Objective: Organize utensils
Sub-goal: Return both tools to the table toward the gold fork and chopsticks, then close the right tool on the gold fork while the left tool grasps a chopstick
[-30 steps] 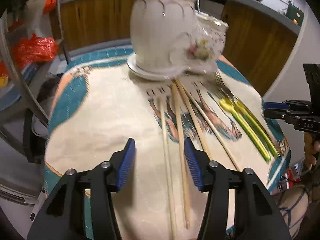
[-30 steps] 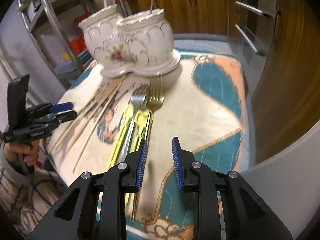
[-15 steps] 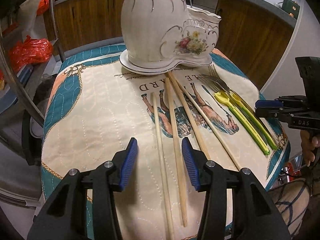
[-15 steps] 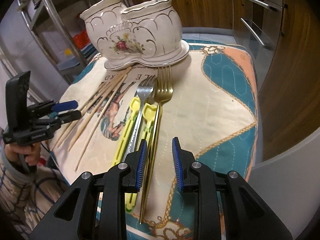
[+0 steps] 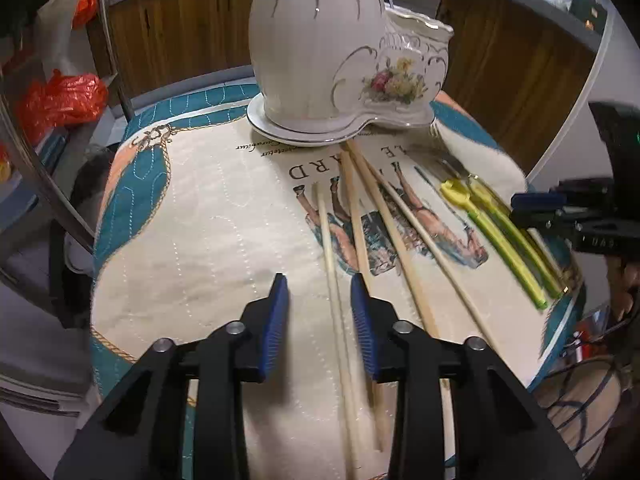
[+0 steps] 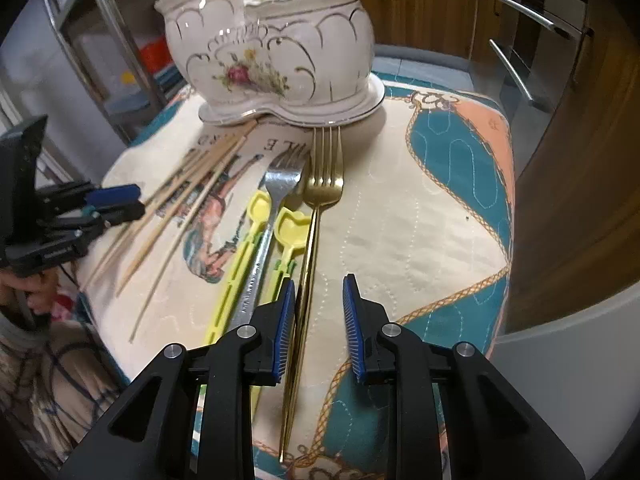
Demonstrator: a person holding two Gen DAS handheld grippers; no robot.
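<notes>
A white ceramic two-pot utensil holder (image 5: 344, 52) with a flower print stands at the far end of the table; it also shows in the right wrist view (image 6: 280, 56). Several wooden chopsticks (image 5: 360, 232) lie in front of it. My left gripper (image 5: 320, 300) is open, low over the cloth, with the leftmost chopstick (image 5: 332, 280) running between its jaws. My right gripper (image 6: 318, 304) is open, and the gold fork (image 6: 310, 248) handle lies between its jaws. A silver fork (image 6: 264, 240) and two yellow-green plastic utensils (image 6: 236, 268) lie just left of it.
A quilted cream, teal and peach cloth (image 6: 440, 208) covers the small table. Wooden cabinets (image 5: 180, 28) stand behind, a metal rack with red bags (image 5: 60, 96) to the left, and a cabinet side (image 6: 580, 180) close on the right.
Both grippers have moved lower and forward towards the utensils. The left one now straddles the leftmost chopstick; the right one now straddles the gold fork's handle. Both stay open.
</notes>
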